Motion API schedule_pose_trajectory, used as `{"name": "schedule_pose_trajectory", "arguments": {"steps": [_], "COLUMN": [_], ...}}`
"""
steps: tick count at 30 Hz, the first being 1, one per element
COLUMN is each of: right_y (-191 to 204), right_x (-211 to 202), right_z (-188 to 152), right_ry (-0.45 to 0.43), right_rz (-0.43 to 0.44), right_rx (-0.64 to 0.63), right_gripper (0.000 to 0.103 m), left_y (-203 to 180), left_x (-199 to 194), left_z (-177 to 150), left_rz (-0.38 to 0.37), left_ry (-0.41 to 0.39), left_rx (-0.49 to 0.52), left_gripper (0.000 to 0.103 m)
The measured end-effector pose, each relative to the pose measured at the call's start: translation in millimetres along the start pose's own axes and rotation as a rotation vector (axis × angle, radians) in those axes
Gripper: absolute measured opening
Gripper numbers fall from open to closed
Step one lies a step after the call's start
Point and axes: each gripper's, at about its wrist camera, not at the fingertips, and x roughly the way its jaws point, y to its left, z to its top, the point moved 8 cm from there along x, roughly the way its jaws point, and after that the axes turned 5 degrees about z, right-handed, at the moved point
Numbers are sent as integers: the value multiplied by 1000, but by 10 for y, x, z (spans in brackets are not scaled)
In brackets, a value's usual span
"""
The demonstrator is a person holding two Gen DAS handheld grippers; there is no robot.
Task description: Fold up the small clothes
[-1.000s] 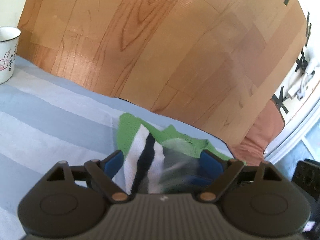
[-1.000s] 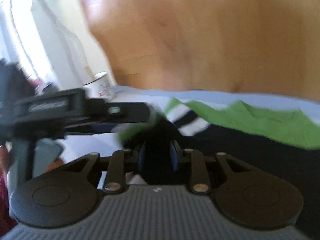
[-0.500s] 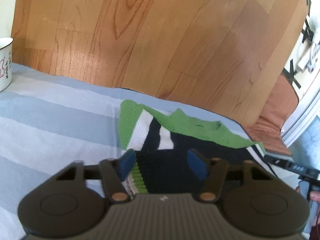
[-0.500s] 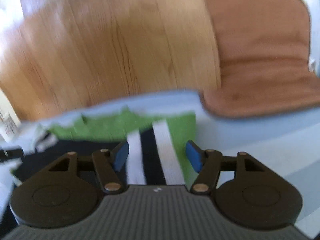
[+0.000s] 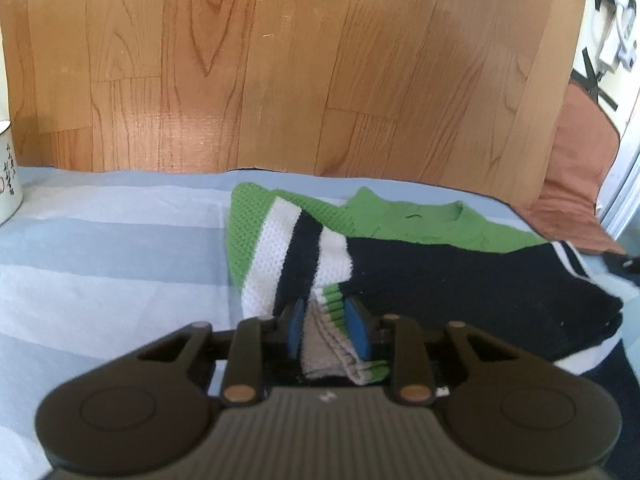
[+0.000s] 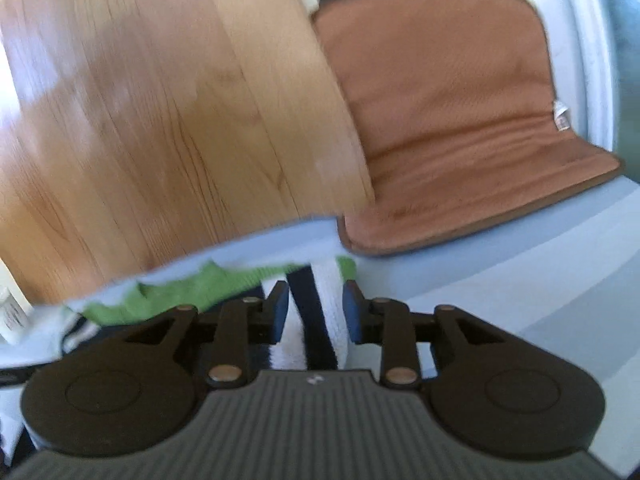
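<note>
The left hand-held gripper [image 5: 326, 330] was clamped on the ribbed hem of the green, white and black knitted sweater [image 5: 460, 280], presumably for folding; the right hand-held gripper [image 6: 316, 316] was spread open over its striped sleeve [image 6: 316, 300].

The sweater [image 5: 420, 280] lay on the sheet [image 5: 100, 260] just ahead of the left gripper [image 5: 326, 320], its hem between the fingers. A mug [image 5: 8, 176] stood far left; a cushion [image 6: 460, 120] lay beyond the right gripper [image 6: 316, 312].

Home — wood floor [image 5: 280, 80], cushion [image 6: 460, 120]
</note>
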Motion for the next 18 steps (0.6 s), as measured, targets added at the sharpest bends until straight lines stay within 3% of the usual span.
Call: {"name": "schedule_pose_trajectory", "arguments": {"steps": [2, 4, 7, 10, 13, 18], "right_y": [4, -143, -297, -122, 120, 143], "right_x": [-15, 99, -78, -361, -631, -781], "right_z": [-128, -343, -313, -279, -370, -575], "right_ry": [65, 153, 125, 71, 46, 49], "right_rz": [10, -81, -115, -31, 47, 159], "right_rx": [-38, -113, -15, -31, -124, -54], "right_gripper": [29, 28, 29, 29, 31, 34], "left_y": [-40, -73, -57, 17, 69, -30], "left_x": [6, 0, -40, -222, -467, -685], "left_z": [-16, -31, -28, 60, 153, -180], "left_rz": [25, 46, 47, 38, 1, 30], "left_ry": [-13, -26, -29, -50, -85, -28], "left_rx": [37, 70, 76, 36, -41, -11], "left_gripper": [25, 25, 31, 54, 56, 56]}}
